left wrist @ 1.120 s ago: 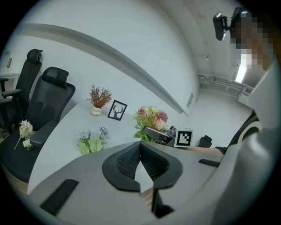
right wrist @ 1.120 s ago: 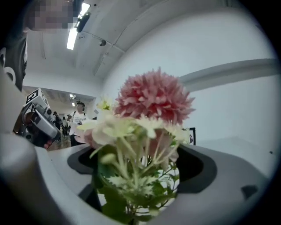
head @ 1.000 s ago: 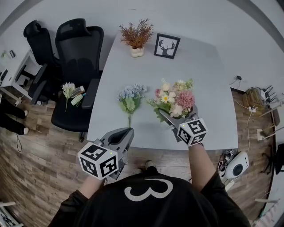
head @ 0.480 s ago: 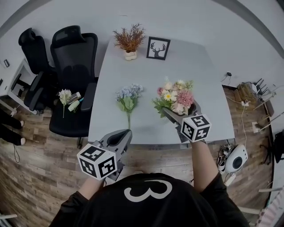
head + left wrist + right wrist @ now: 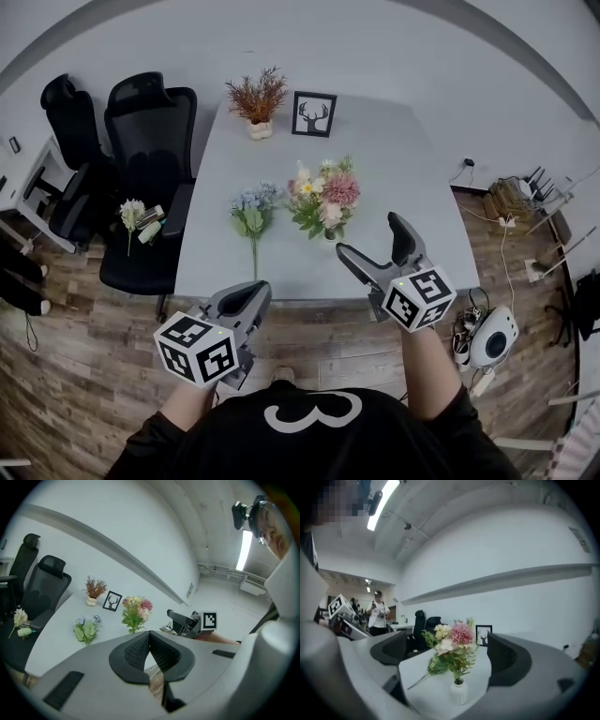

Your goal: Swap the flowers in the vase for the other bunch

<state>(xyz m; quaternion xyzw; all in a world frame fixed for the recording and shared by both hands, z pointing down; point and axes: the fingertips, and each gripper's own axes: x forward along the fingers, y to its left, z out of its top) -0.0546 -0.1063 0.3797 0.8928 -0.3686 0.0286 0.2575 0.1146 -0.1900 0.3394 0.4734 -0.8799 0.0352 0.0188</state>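
Note:
A white vase holding a pink and cream bouquet stands upright on the white table. A blue bunch lies flat to its left. My right gripper is open, near the table's front edge, a short way back from the vase, with nothing between its jaws. In the right gripper view the vase and bouquet stand ahead between the spread fingers. My left gripper is shut and empty, off the table's front edge. The left gripper view shows the bouquet and the blue bunch.
A dried plant in a white pot and a framed deer picture stand at the table's far end. Black office chairs are to the left, one with a small flower bunch on it. A white device sits on the wooden floor at right.
My right gripper has drawn back from the base of the bouquet toward the table's front edge, and the vase now stands free. The left gripper has barely moved.

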